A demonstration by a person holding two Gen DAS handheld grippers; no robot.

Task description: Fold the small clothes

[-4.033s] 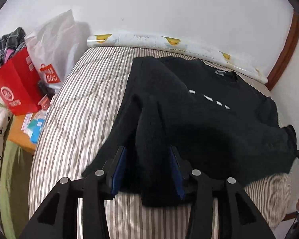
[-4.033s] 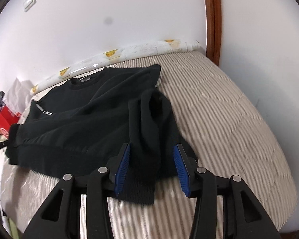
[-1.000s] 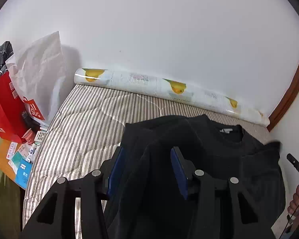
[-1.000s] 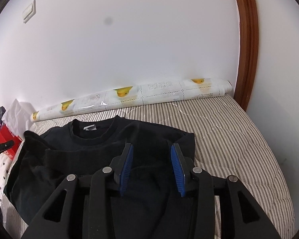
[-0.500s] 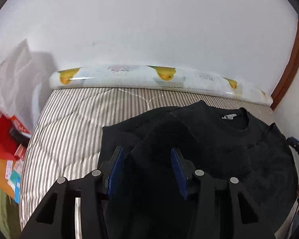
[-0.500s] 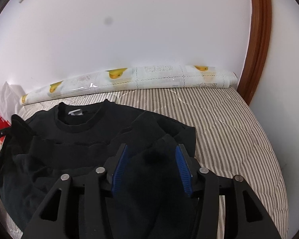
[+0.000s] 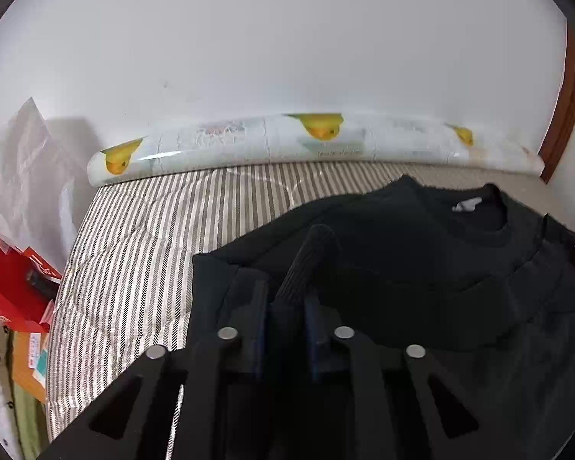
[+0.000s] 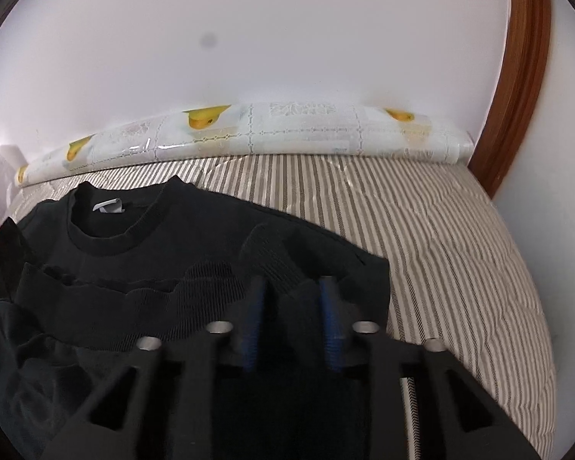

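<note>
A black sweater (image 7: 421, 268) lies on the striped bed (image 7: 142, 253), collar with a white label toward the wall; it also shows in the right wrist view (image 8: 142, 268). Its ribbed bottom hem is folded up over the chest, just below the collar. My left gripper (image 7: 285, 303) is shut on the hem's left corner, a ribbed fold sticking up between its fingers. My right gripper (image 8: 291, 291) is shut on the hem's right corner, low over the sweater.
A rolled mat with yellow duck print (image 7: 287, 142) lies along the white wall at the bed's far edge. A red bag (image 7: 7, 280) and a white plastic bag (image 7: 23, 176) stand left of the bed. A brown door frame (image 8: 517, 76) is at right.
Both grippers have carried the sweater's bottom hem forward and down toward the collar. The hem now rests on the chest, and both grippers sit lower and closer to the fabric.
</note>
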